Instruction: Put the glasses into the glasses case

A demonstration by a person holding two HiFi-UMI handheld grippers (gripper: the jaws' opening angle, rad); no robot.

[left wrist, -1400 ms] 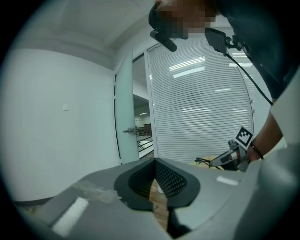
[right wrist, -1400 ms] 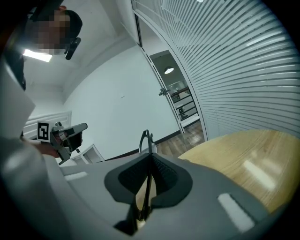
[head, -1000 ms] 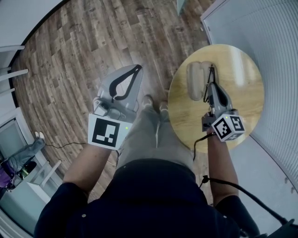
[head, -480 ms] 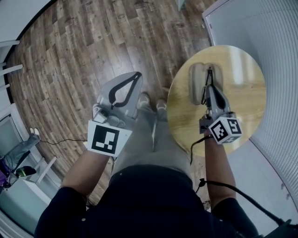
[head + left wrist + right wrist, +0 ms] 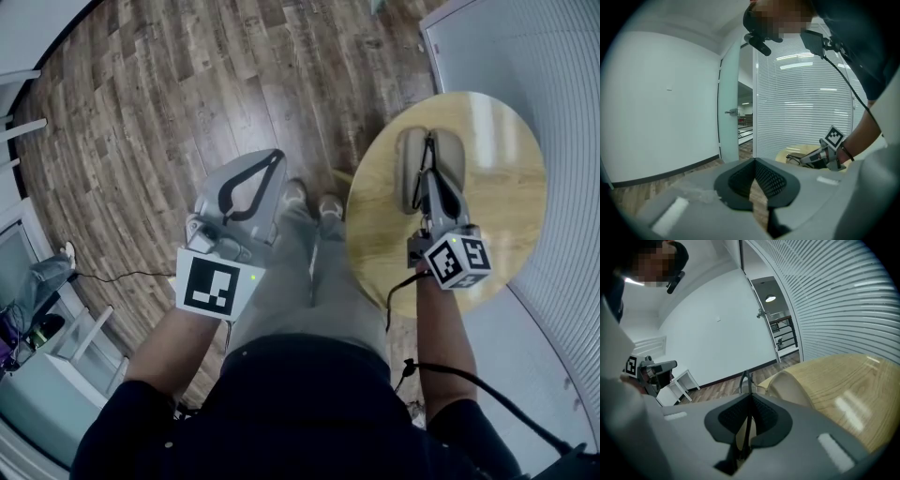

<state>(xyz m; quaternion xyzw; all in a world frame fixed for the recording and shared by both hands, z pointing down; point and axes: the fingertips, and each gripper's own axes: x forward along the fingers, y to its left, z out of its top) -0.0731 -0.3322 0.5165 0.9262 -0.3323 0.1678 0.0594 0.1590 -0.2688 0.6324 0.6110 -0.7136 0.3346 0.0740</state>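
right gripper (image 5: 750, 394): jaws pinched nearly shut on glasses (image 5: 746, 377), frame poking past the tips; case (image 5: 786, 384): just beyond the jaws, on table (image 5: 843, 390); left gripper (image 5: 754, 159): jaws closed, nothing between them

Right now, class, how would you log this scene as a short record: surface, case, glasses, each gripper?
Surface: round wooden table
Case: glasses case lying on the table
Glasses: black-framed glasses, held close to the case, not yet inside
Right gripper: right gripper, jaws shut on the glasses
Left gripper: left gripper, jaws together, nothing between them, over the wooden floor
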